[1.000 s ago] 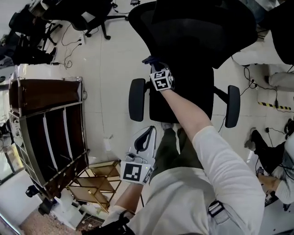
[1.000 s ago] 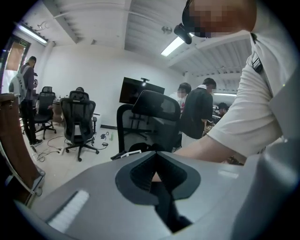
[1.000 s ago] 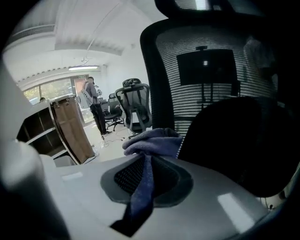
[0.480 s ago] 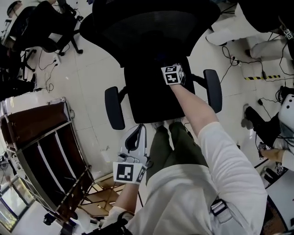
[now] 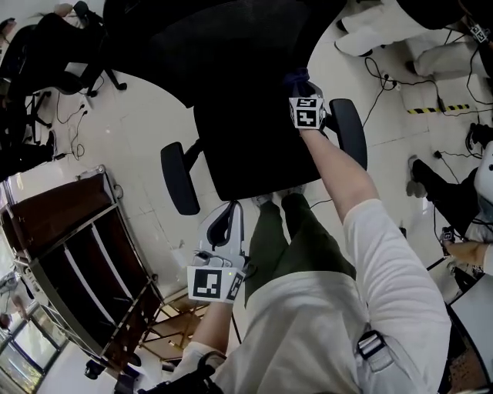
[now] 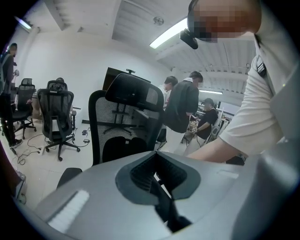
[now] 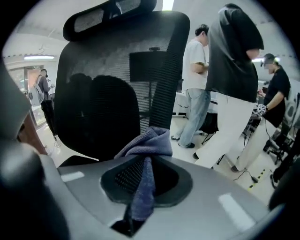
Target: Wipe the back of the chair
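The back of the black office chair (image 5: 254, 115) is seen in the head view from above, directly in front of the person's legs, with its armrests (image 5: 179, 178) spread out to both sides. In the right gripper view its mesh back (image 7: 108, 93) fills the left and middle part, and the headrest (image 7: 108, 14) is found at the top. At the right edge of this back the right gripper (image 5: 302, 91) is held out on a stretched arm. Its jaws are closed on a blue-purple cloth (image 7: 149, 143), which is bunched above the jaw tips and hangs down between them. Whether the cloth really touches the mesh cannot be told. The left gripper (image 5: 229, 219) is kept low, near the person's body and well apart from the chair back. Its jaws are pressed together and nothing is held between them. A brown shelf cart (image 5: 69, 223) stands on the light floor at the left. Several people (image 7: 199, 79) are seen standing behind the chair.
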